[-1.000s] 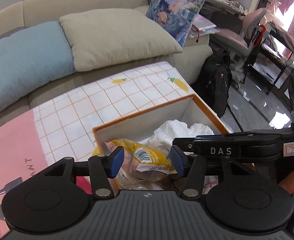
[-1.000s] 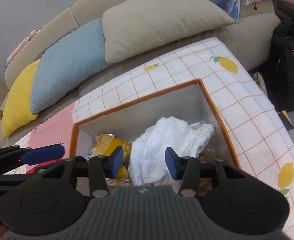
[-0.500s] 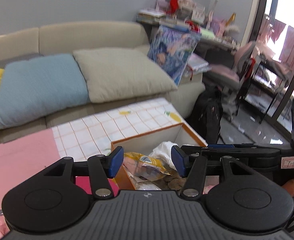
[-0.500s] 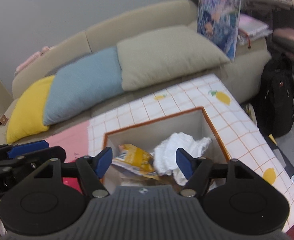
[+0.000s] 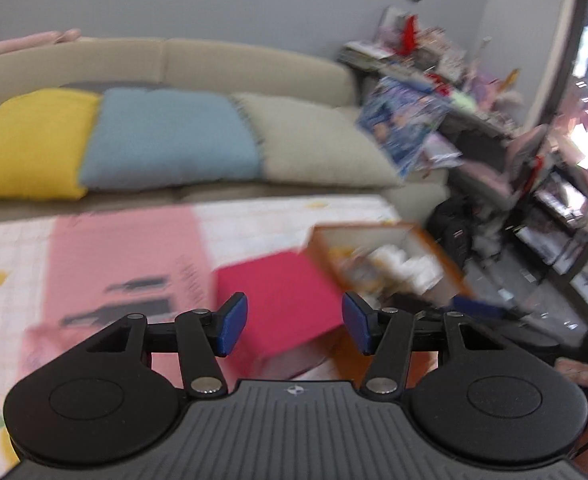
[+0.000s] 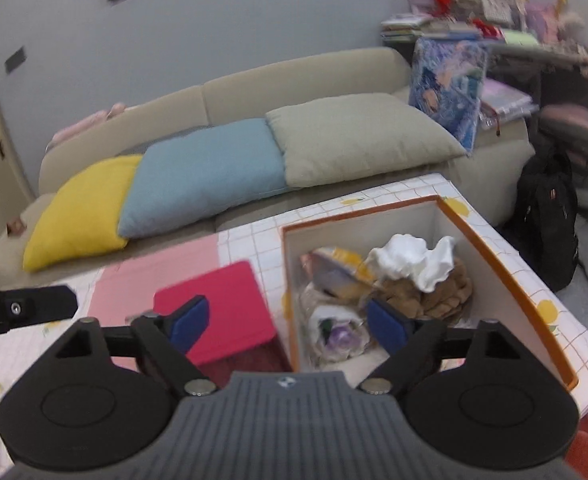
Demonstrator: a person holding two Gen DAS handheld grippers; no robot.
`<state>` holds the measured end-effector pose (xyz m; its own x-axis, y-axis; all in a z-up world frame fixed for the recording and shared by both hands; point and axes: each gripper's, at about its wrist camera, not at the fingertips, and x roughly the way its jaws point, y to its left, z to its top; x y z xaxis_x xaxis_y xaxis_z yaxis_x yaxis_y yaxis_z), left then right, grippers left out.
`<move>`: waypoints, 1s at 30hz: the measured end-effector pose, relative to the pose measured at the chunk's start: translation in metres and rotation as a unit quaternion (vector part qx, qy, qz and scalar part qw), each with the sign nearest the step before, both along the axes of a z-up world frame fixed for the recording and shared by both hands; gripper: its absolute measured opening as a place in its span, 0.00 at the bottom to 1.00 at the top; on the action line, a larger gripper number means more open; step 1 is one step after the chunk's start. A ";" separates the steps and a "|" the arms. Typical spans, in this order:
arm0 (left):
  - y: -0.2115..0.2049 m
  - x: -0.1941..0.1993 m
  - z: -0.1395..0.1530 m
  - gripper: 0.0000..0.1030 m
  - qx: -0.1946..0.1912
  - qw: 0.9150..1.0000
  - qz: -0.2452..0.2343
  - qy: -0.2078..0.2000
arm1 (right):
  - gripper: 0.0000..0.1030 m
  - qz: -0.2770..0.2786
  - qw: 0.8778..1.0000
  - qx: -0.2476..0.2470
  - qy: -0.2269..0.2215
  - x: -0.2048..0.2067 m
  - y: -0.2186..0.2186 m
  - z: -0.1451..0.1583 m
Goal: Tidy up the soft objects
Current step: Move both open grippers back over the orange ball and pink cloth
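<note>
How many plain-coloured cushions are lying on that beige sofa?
3, side by side along the seat: a yellow fabric cushion at the left end, a blue fabric cushion in the middle, a beige fabric cushion on the right. None looks hidden.

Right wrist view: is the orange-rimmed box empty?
No. The orange-rimmed box holds a white crumpled cloth, a yellow packet and a brown soft item.

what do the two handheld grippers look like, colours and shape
Both match: the left gripper and right gripper have a ribbed dark grey body with a small round emblem, two round black discs either side, black linkage arms with silver pivot pins, and blue pads on the jaws.
</note>
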<state>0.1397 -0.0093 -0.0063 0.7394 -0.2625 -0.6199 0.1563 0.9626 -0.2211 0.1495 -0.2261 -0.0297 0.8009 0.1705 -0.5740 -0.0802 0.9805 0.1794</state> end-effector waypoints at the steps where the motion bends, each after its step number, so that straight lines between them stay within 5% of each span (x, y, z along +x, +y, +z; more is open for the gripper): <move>1: 0.007 -0.006 -0.005 0.62 0.008 1.000 0.010 0.005 | 0.83 0.013 1.000 -0.009 -0.004 -0.006 0.007 -0.003; 12: 0.090 -0.059 -0.058 0.62 -0.005 0.989 0.125 0.078 | 0.83 0.122 0.990 -0.054 0.041 -0.032 0.073 -0.039; 21: 0.138 -0.075 -0.073 0.62 -0.015 0.981 0.172 0.086 | 0.72 0.272 0.958 -0.084 0.044 -0.039 0.145 -0.054; 24: 0.150 -0.072 -0.079 0.62 -0.019 0.978 0.185 0.094 | 0.63 0.299 0.948 -0.095 0.052 -0.031 0.170 -0.065; 30: 0.165 -0.068 -0.088 0.62 -0.027 0.973 0.202 0.106 | 0.63 0.331 0.935 -0.097 0.087 -0.012 0.212 -0.088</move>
<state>0.0721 0.1557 -0.0946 0.6457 -0.0140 -0.7634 -0.2864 0.9224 -0.2592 0.1375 -0.0139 -0.1177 0.4485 0.4755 -0.7568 -0.6672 0.7415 0.0704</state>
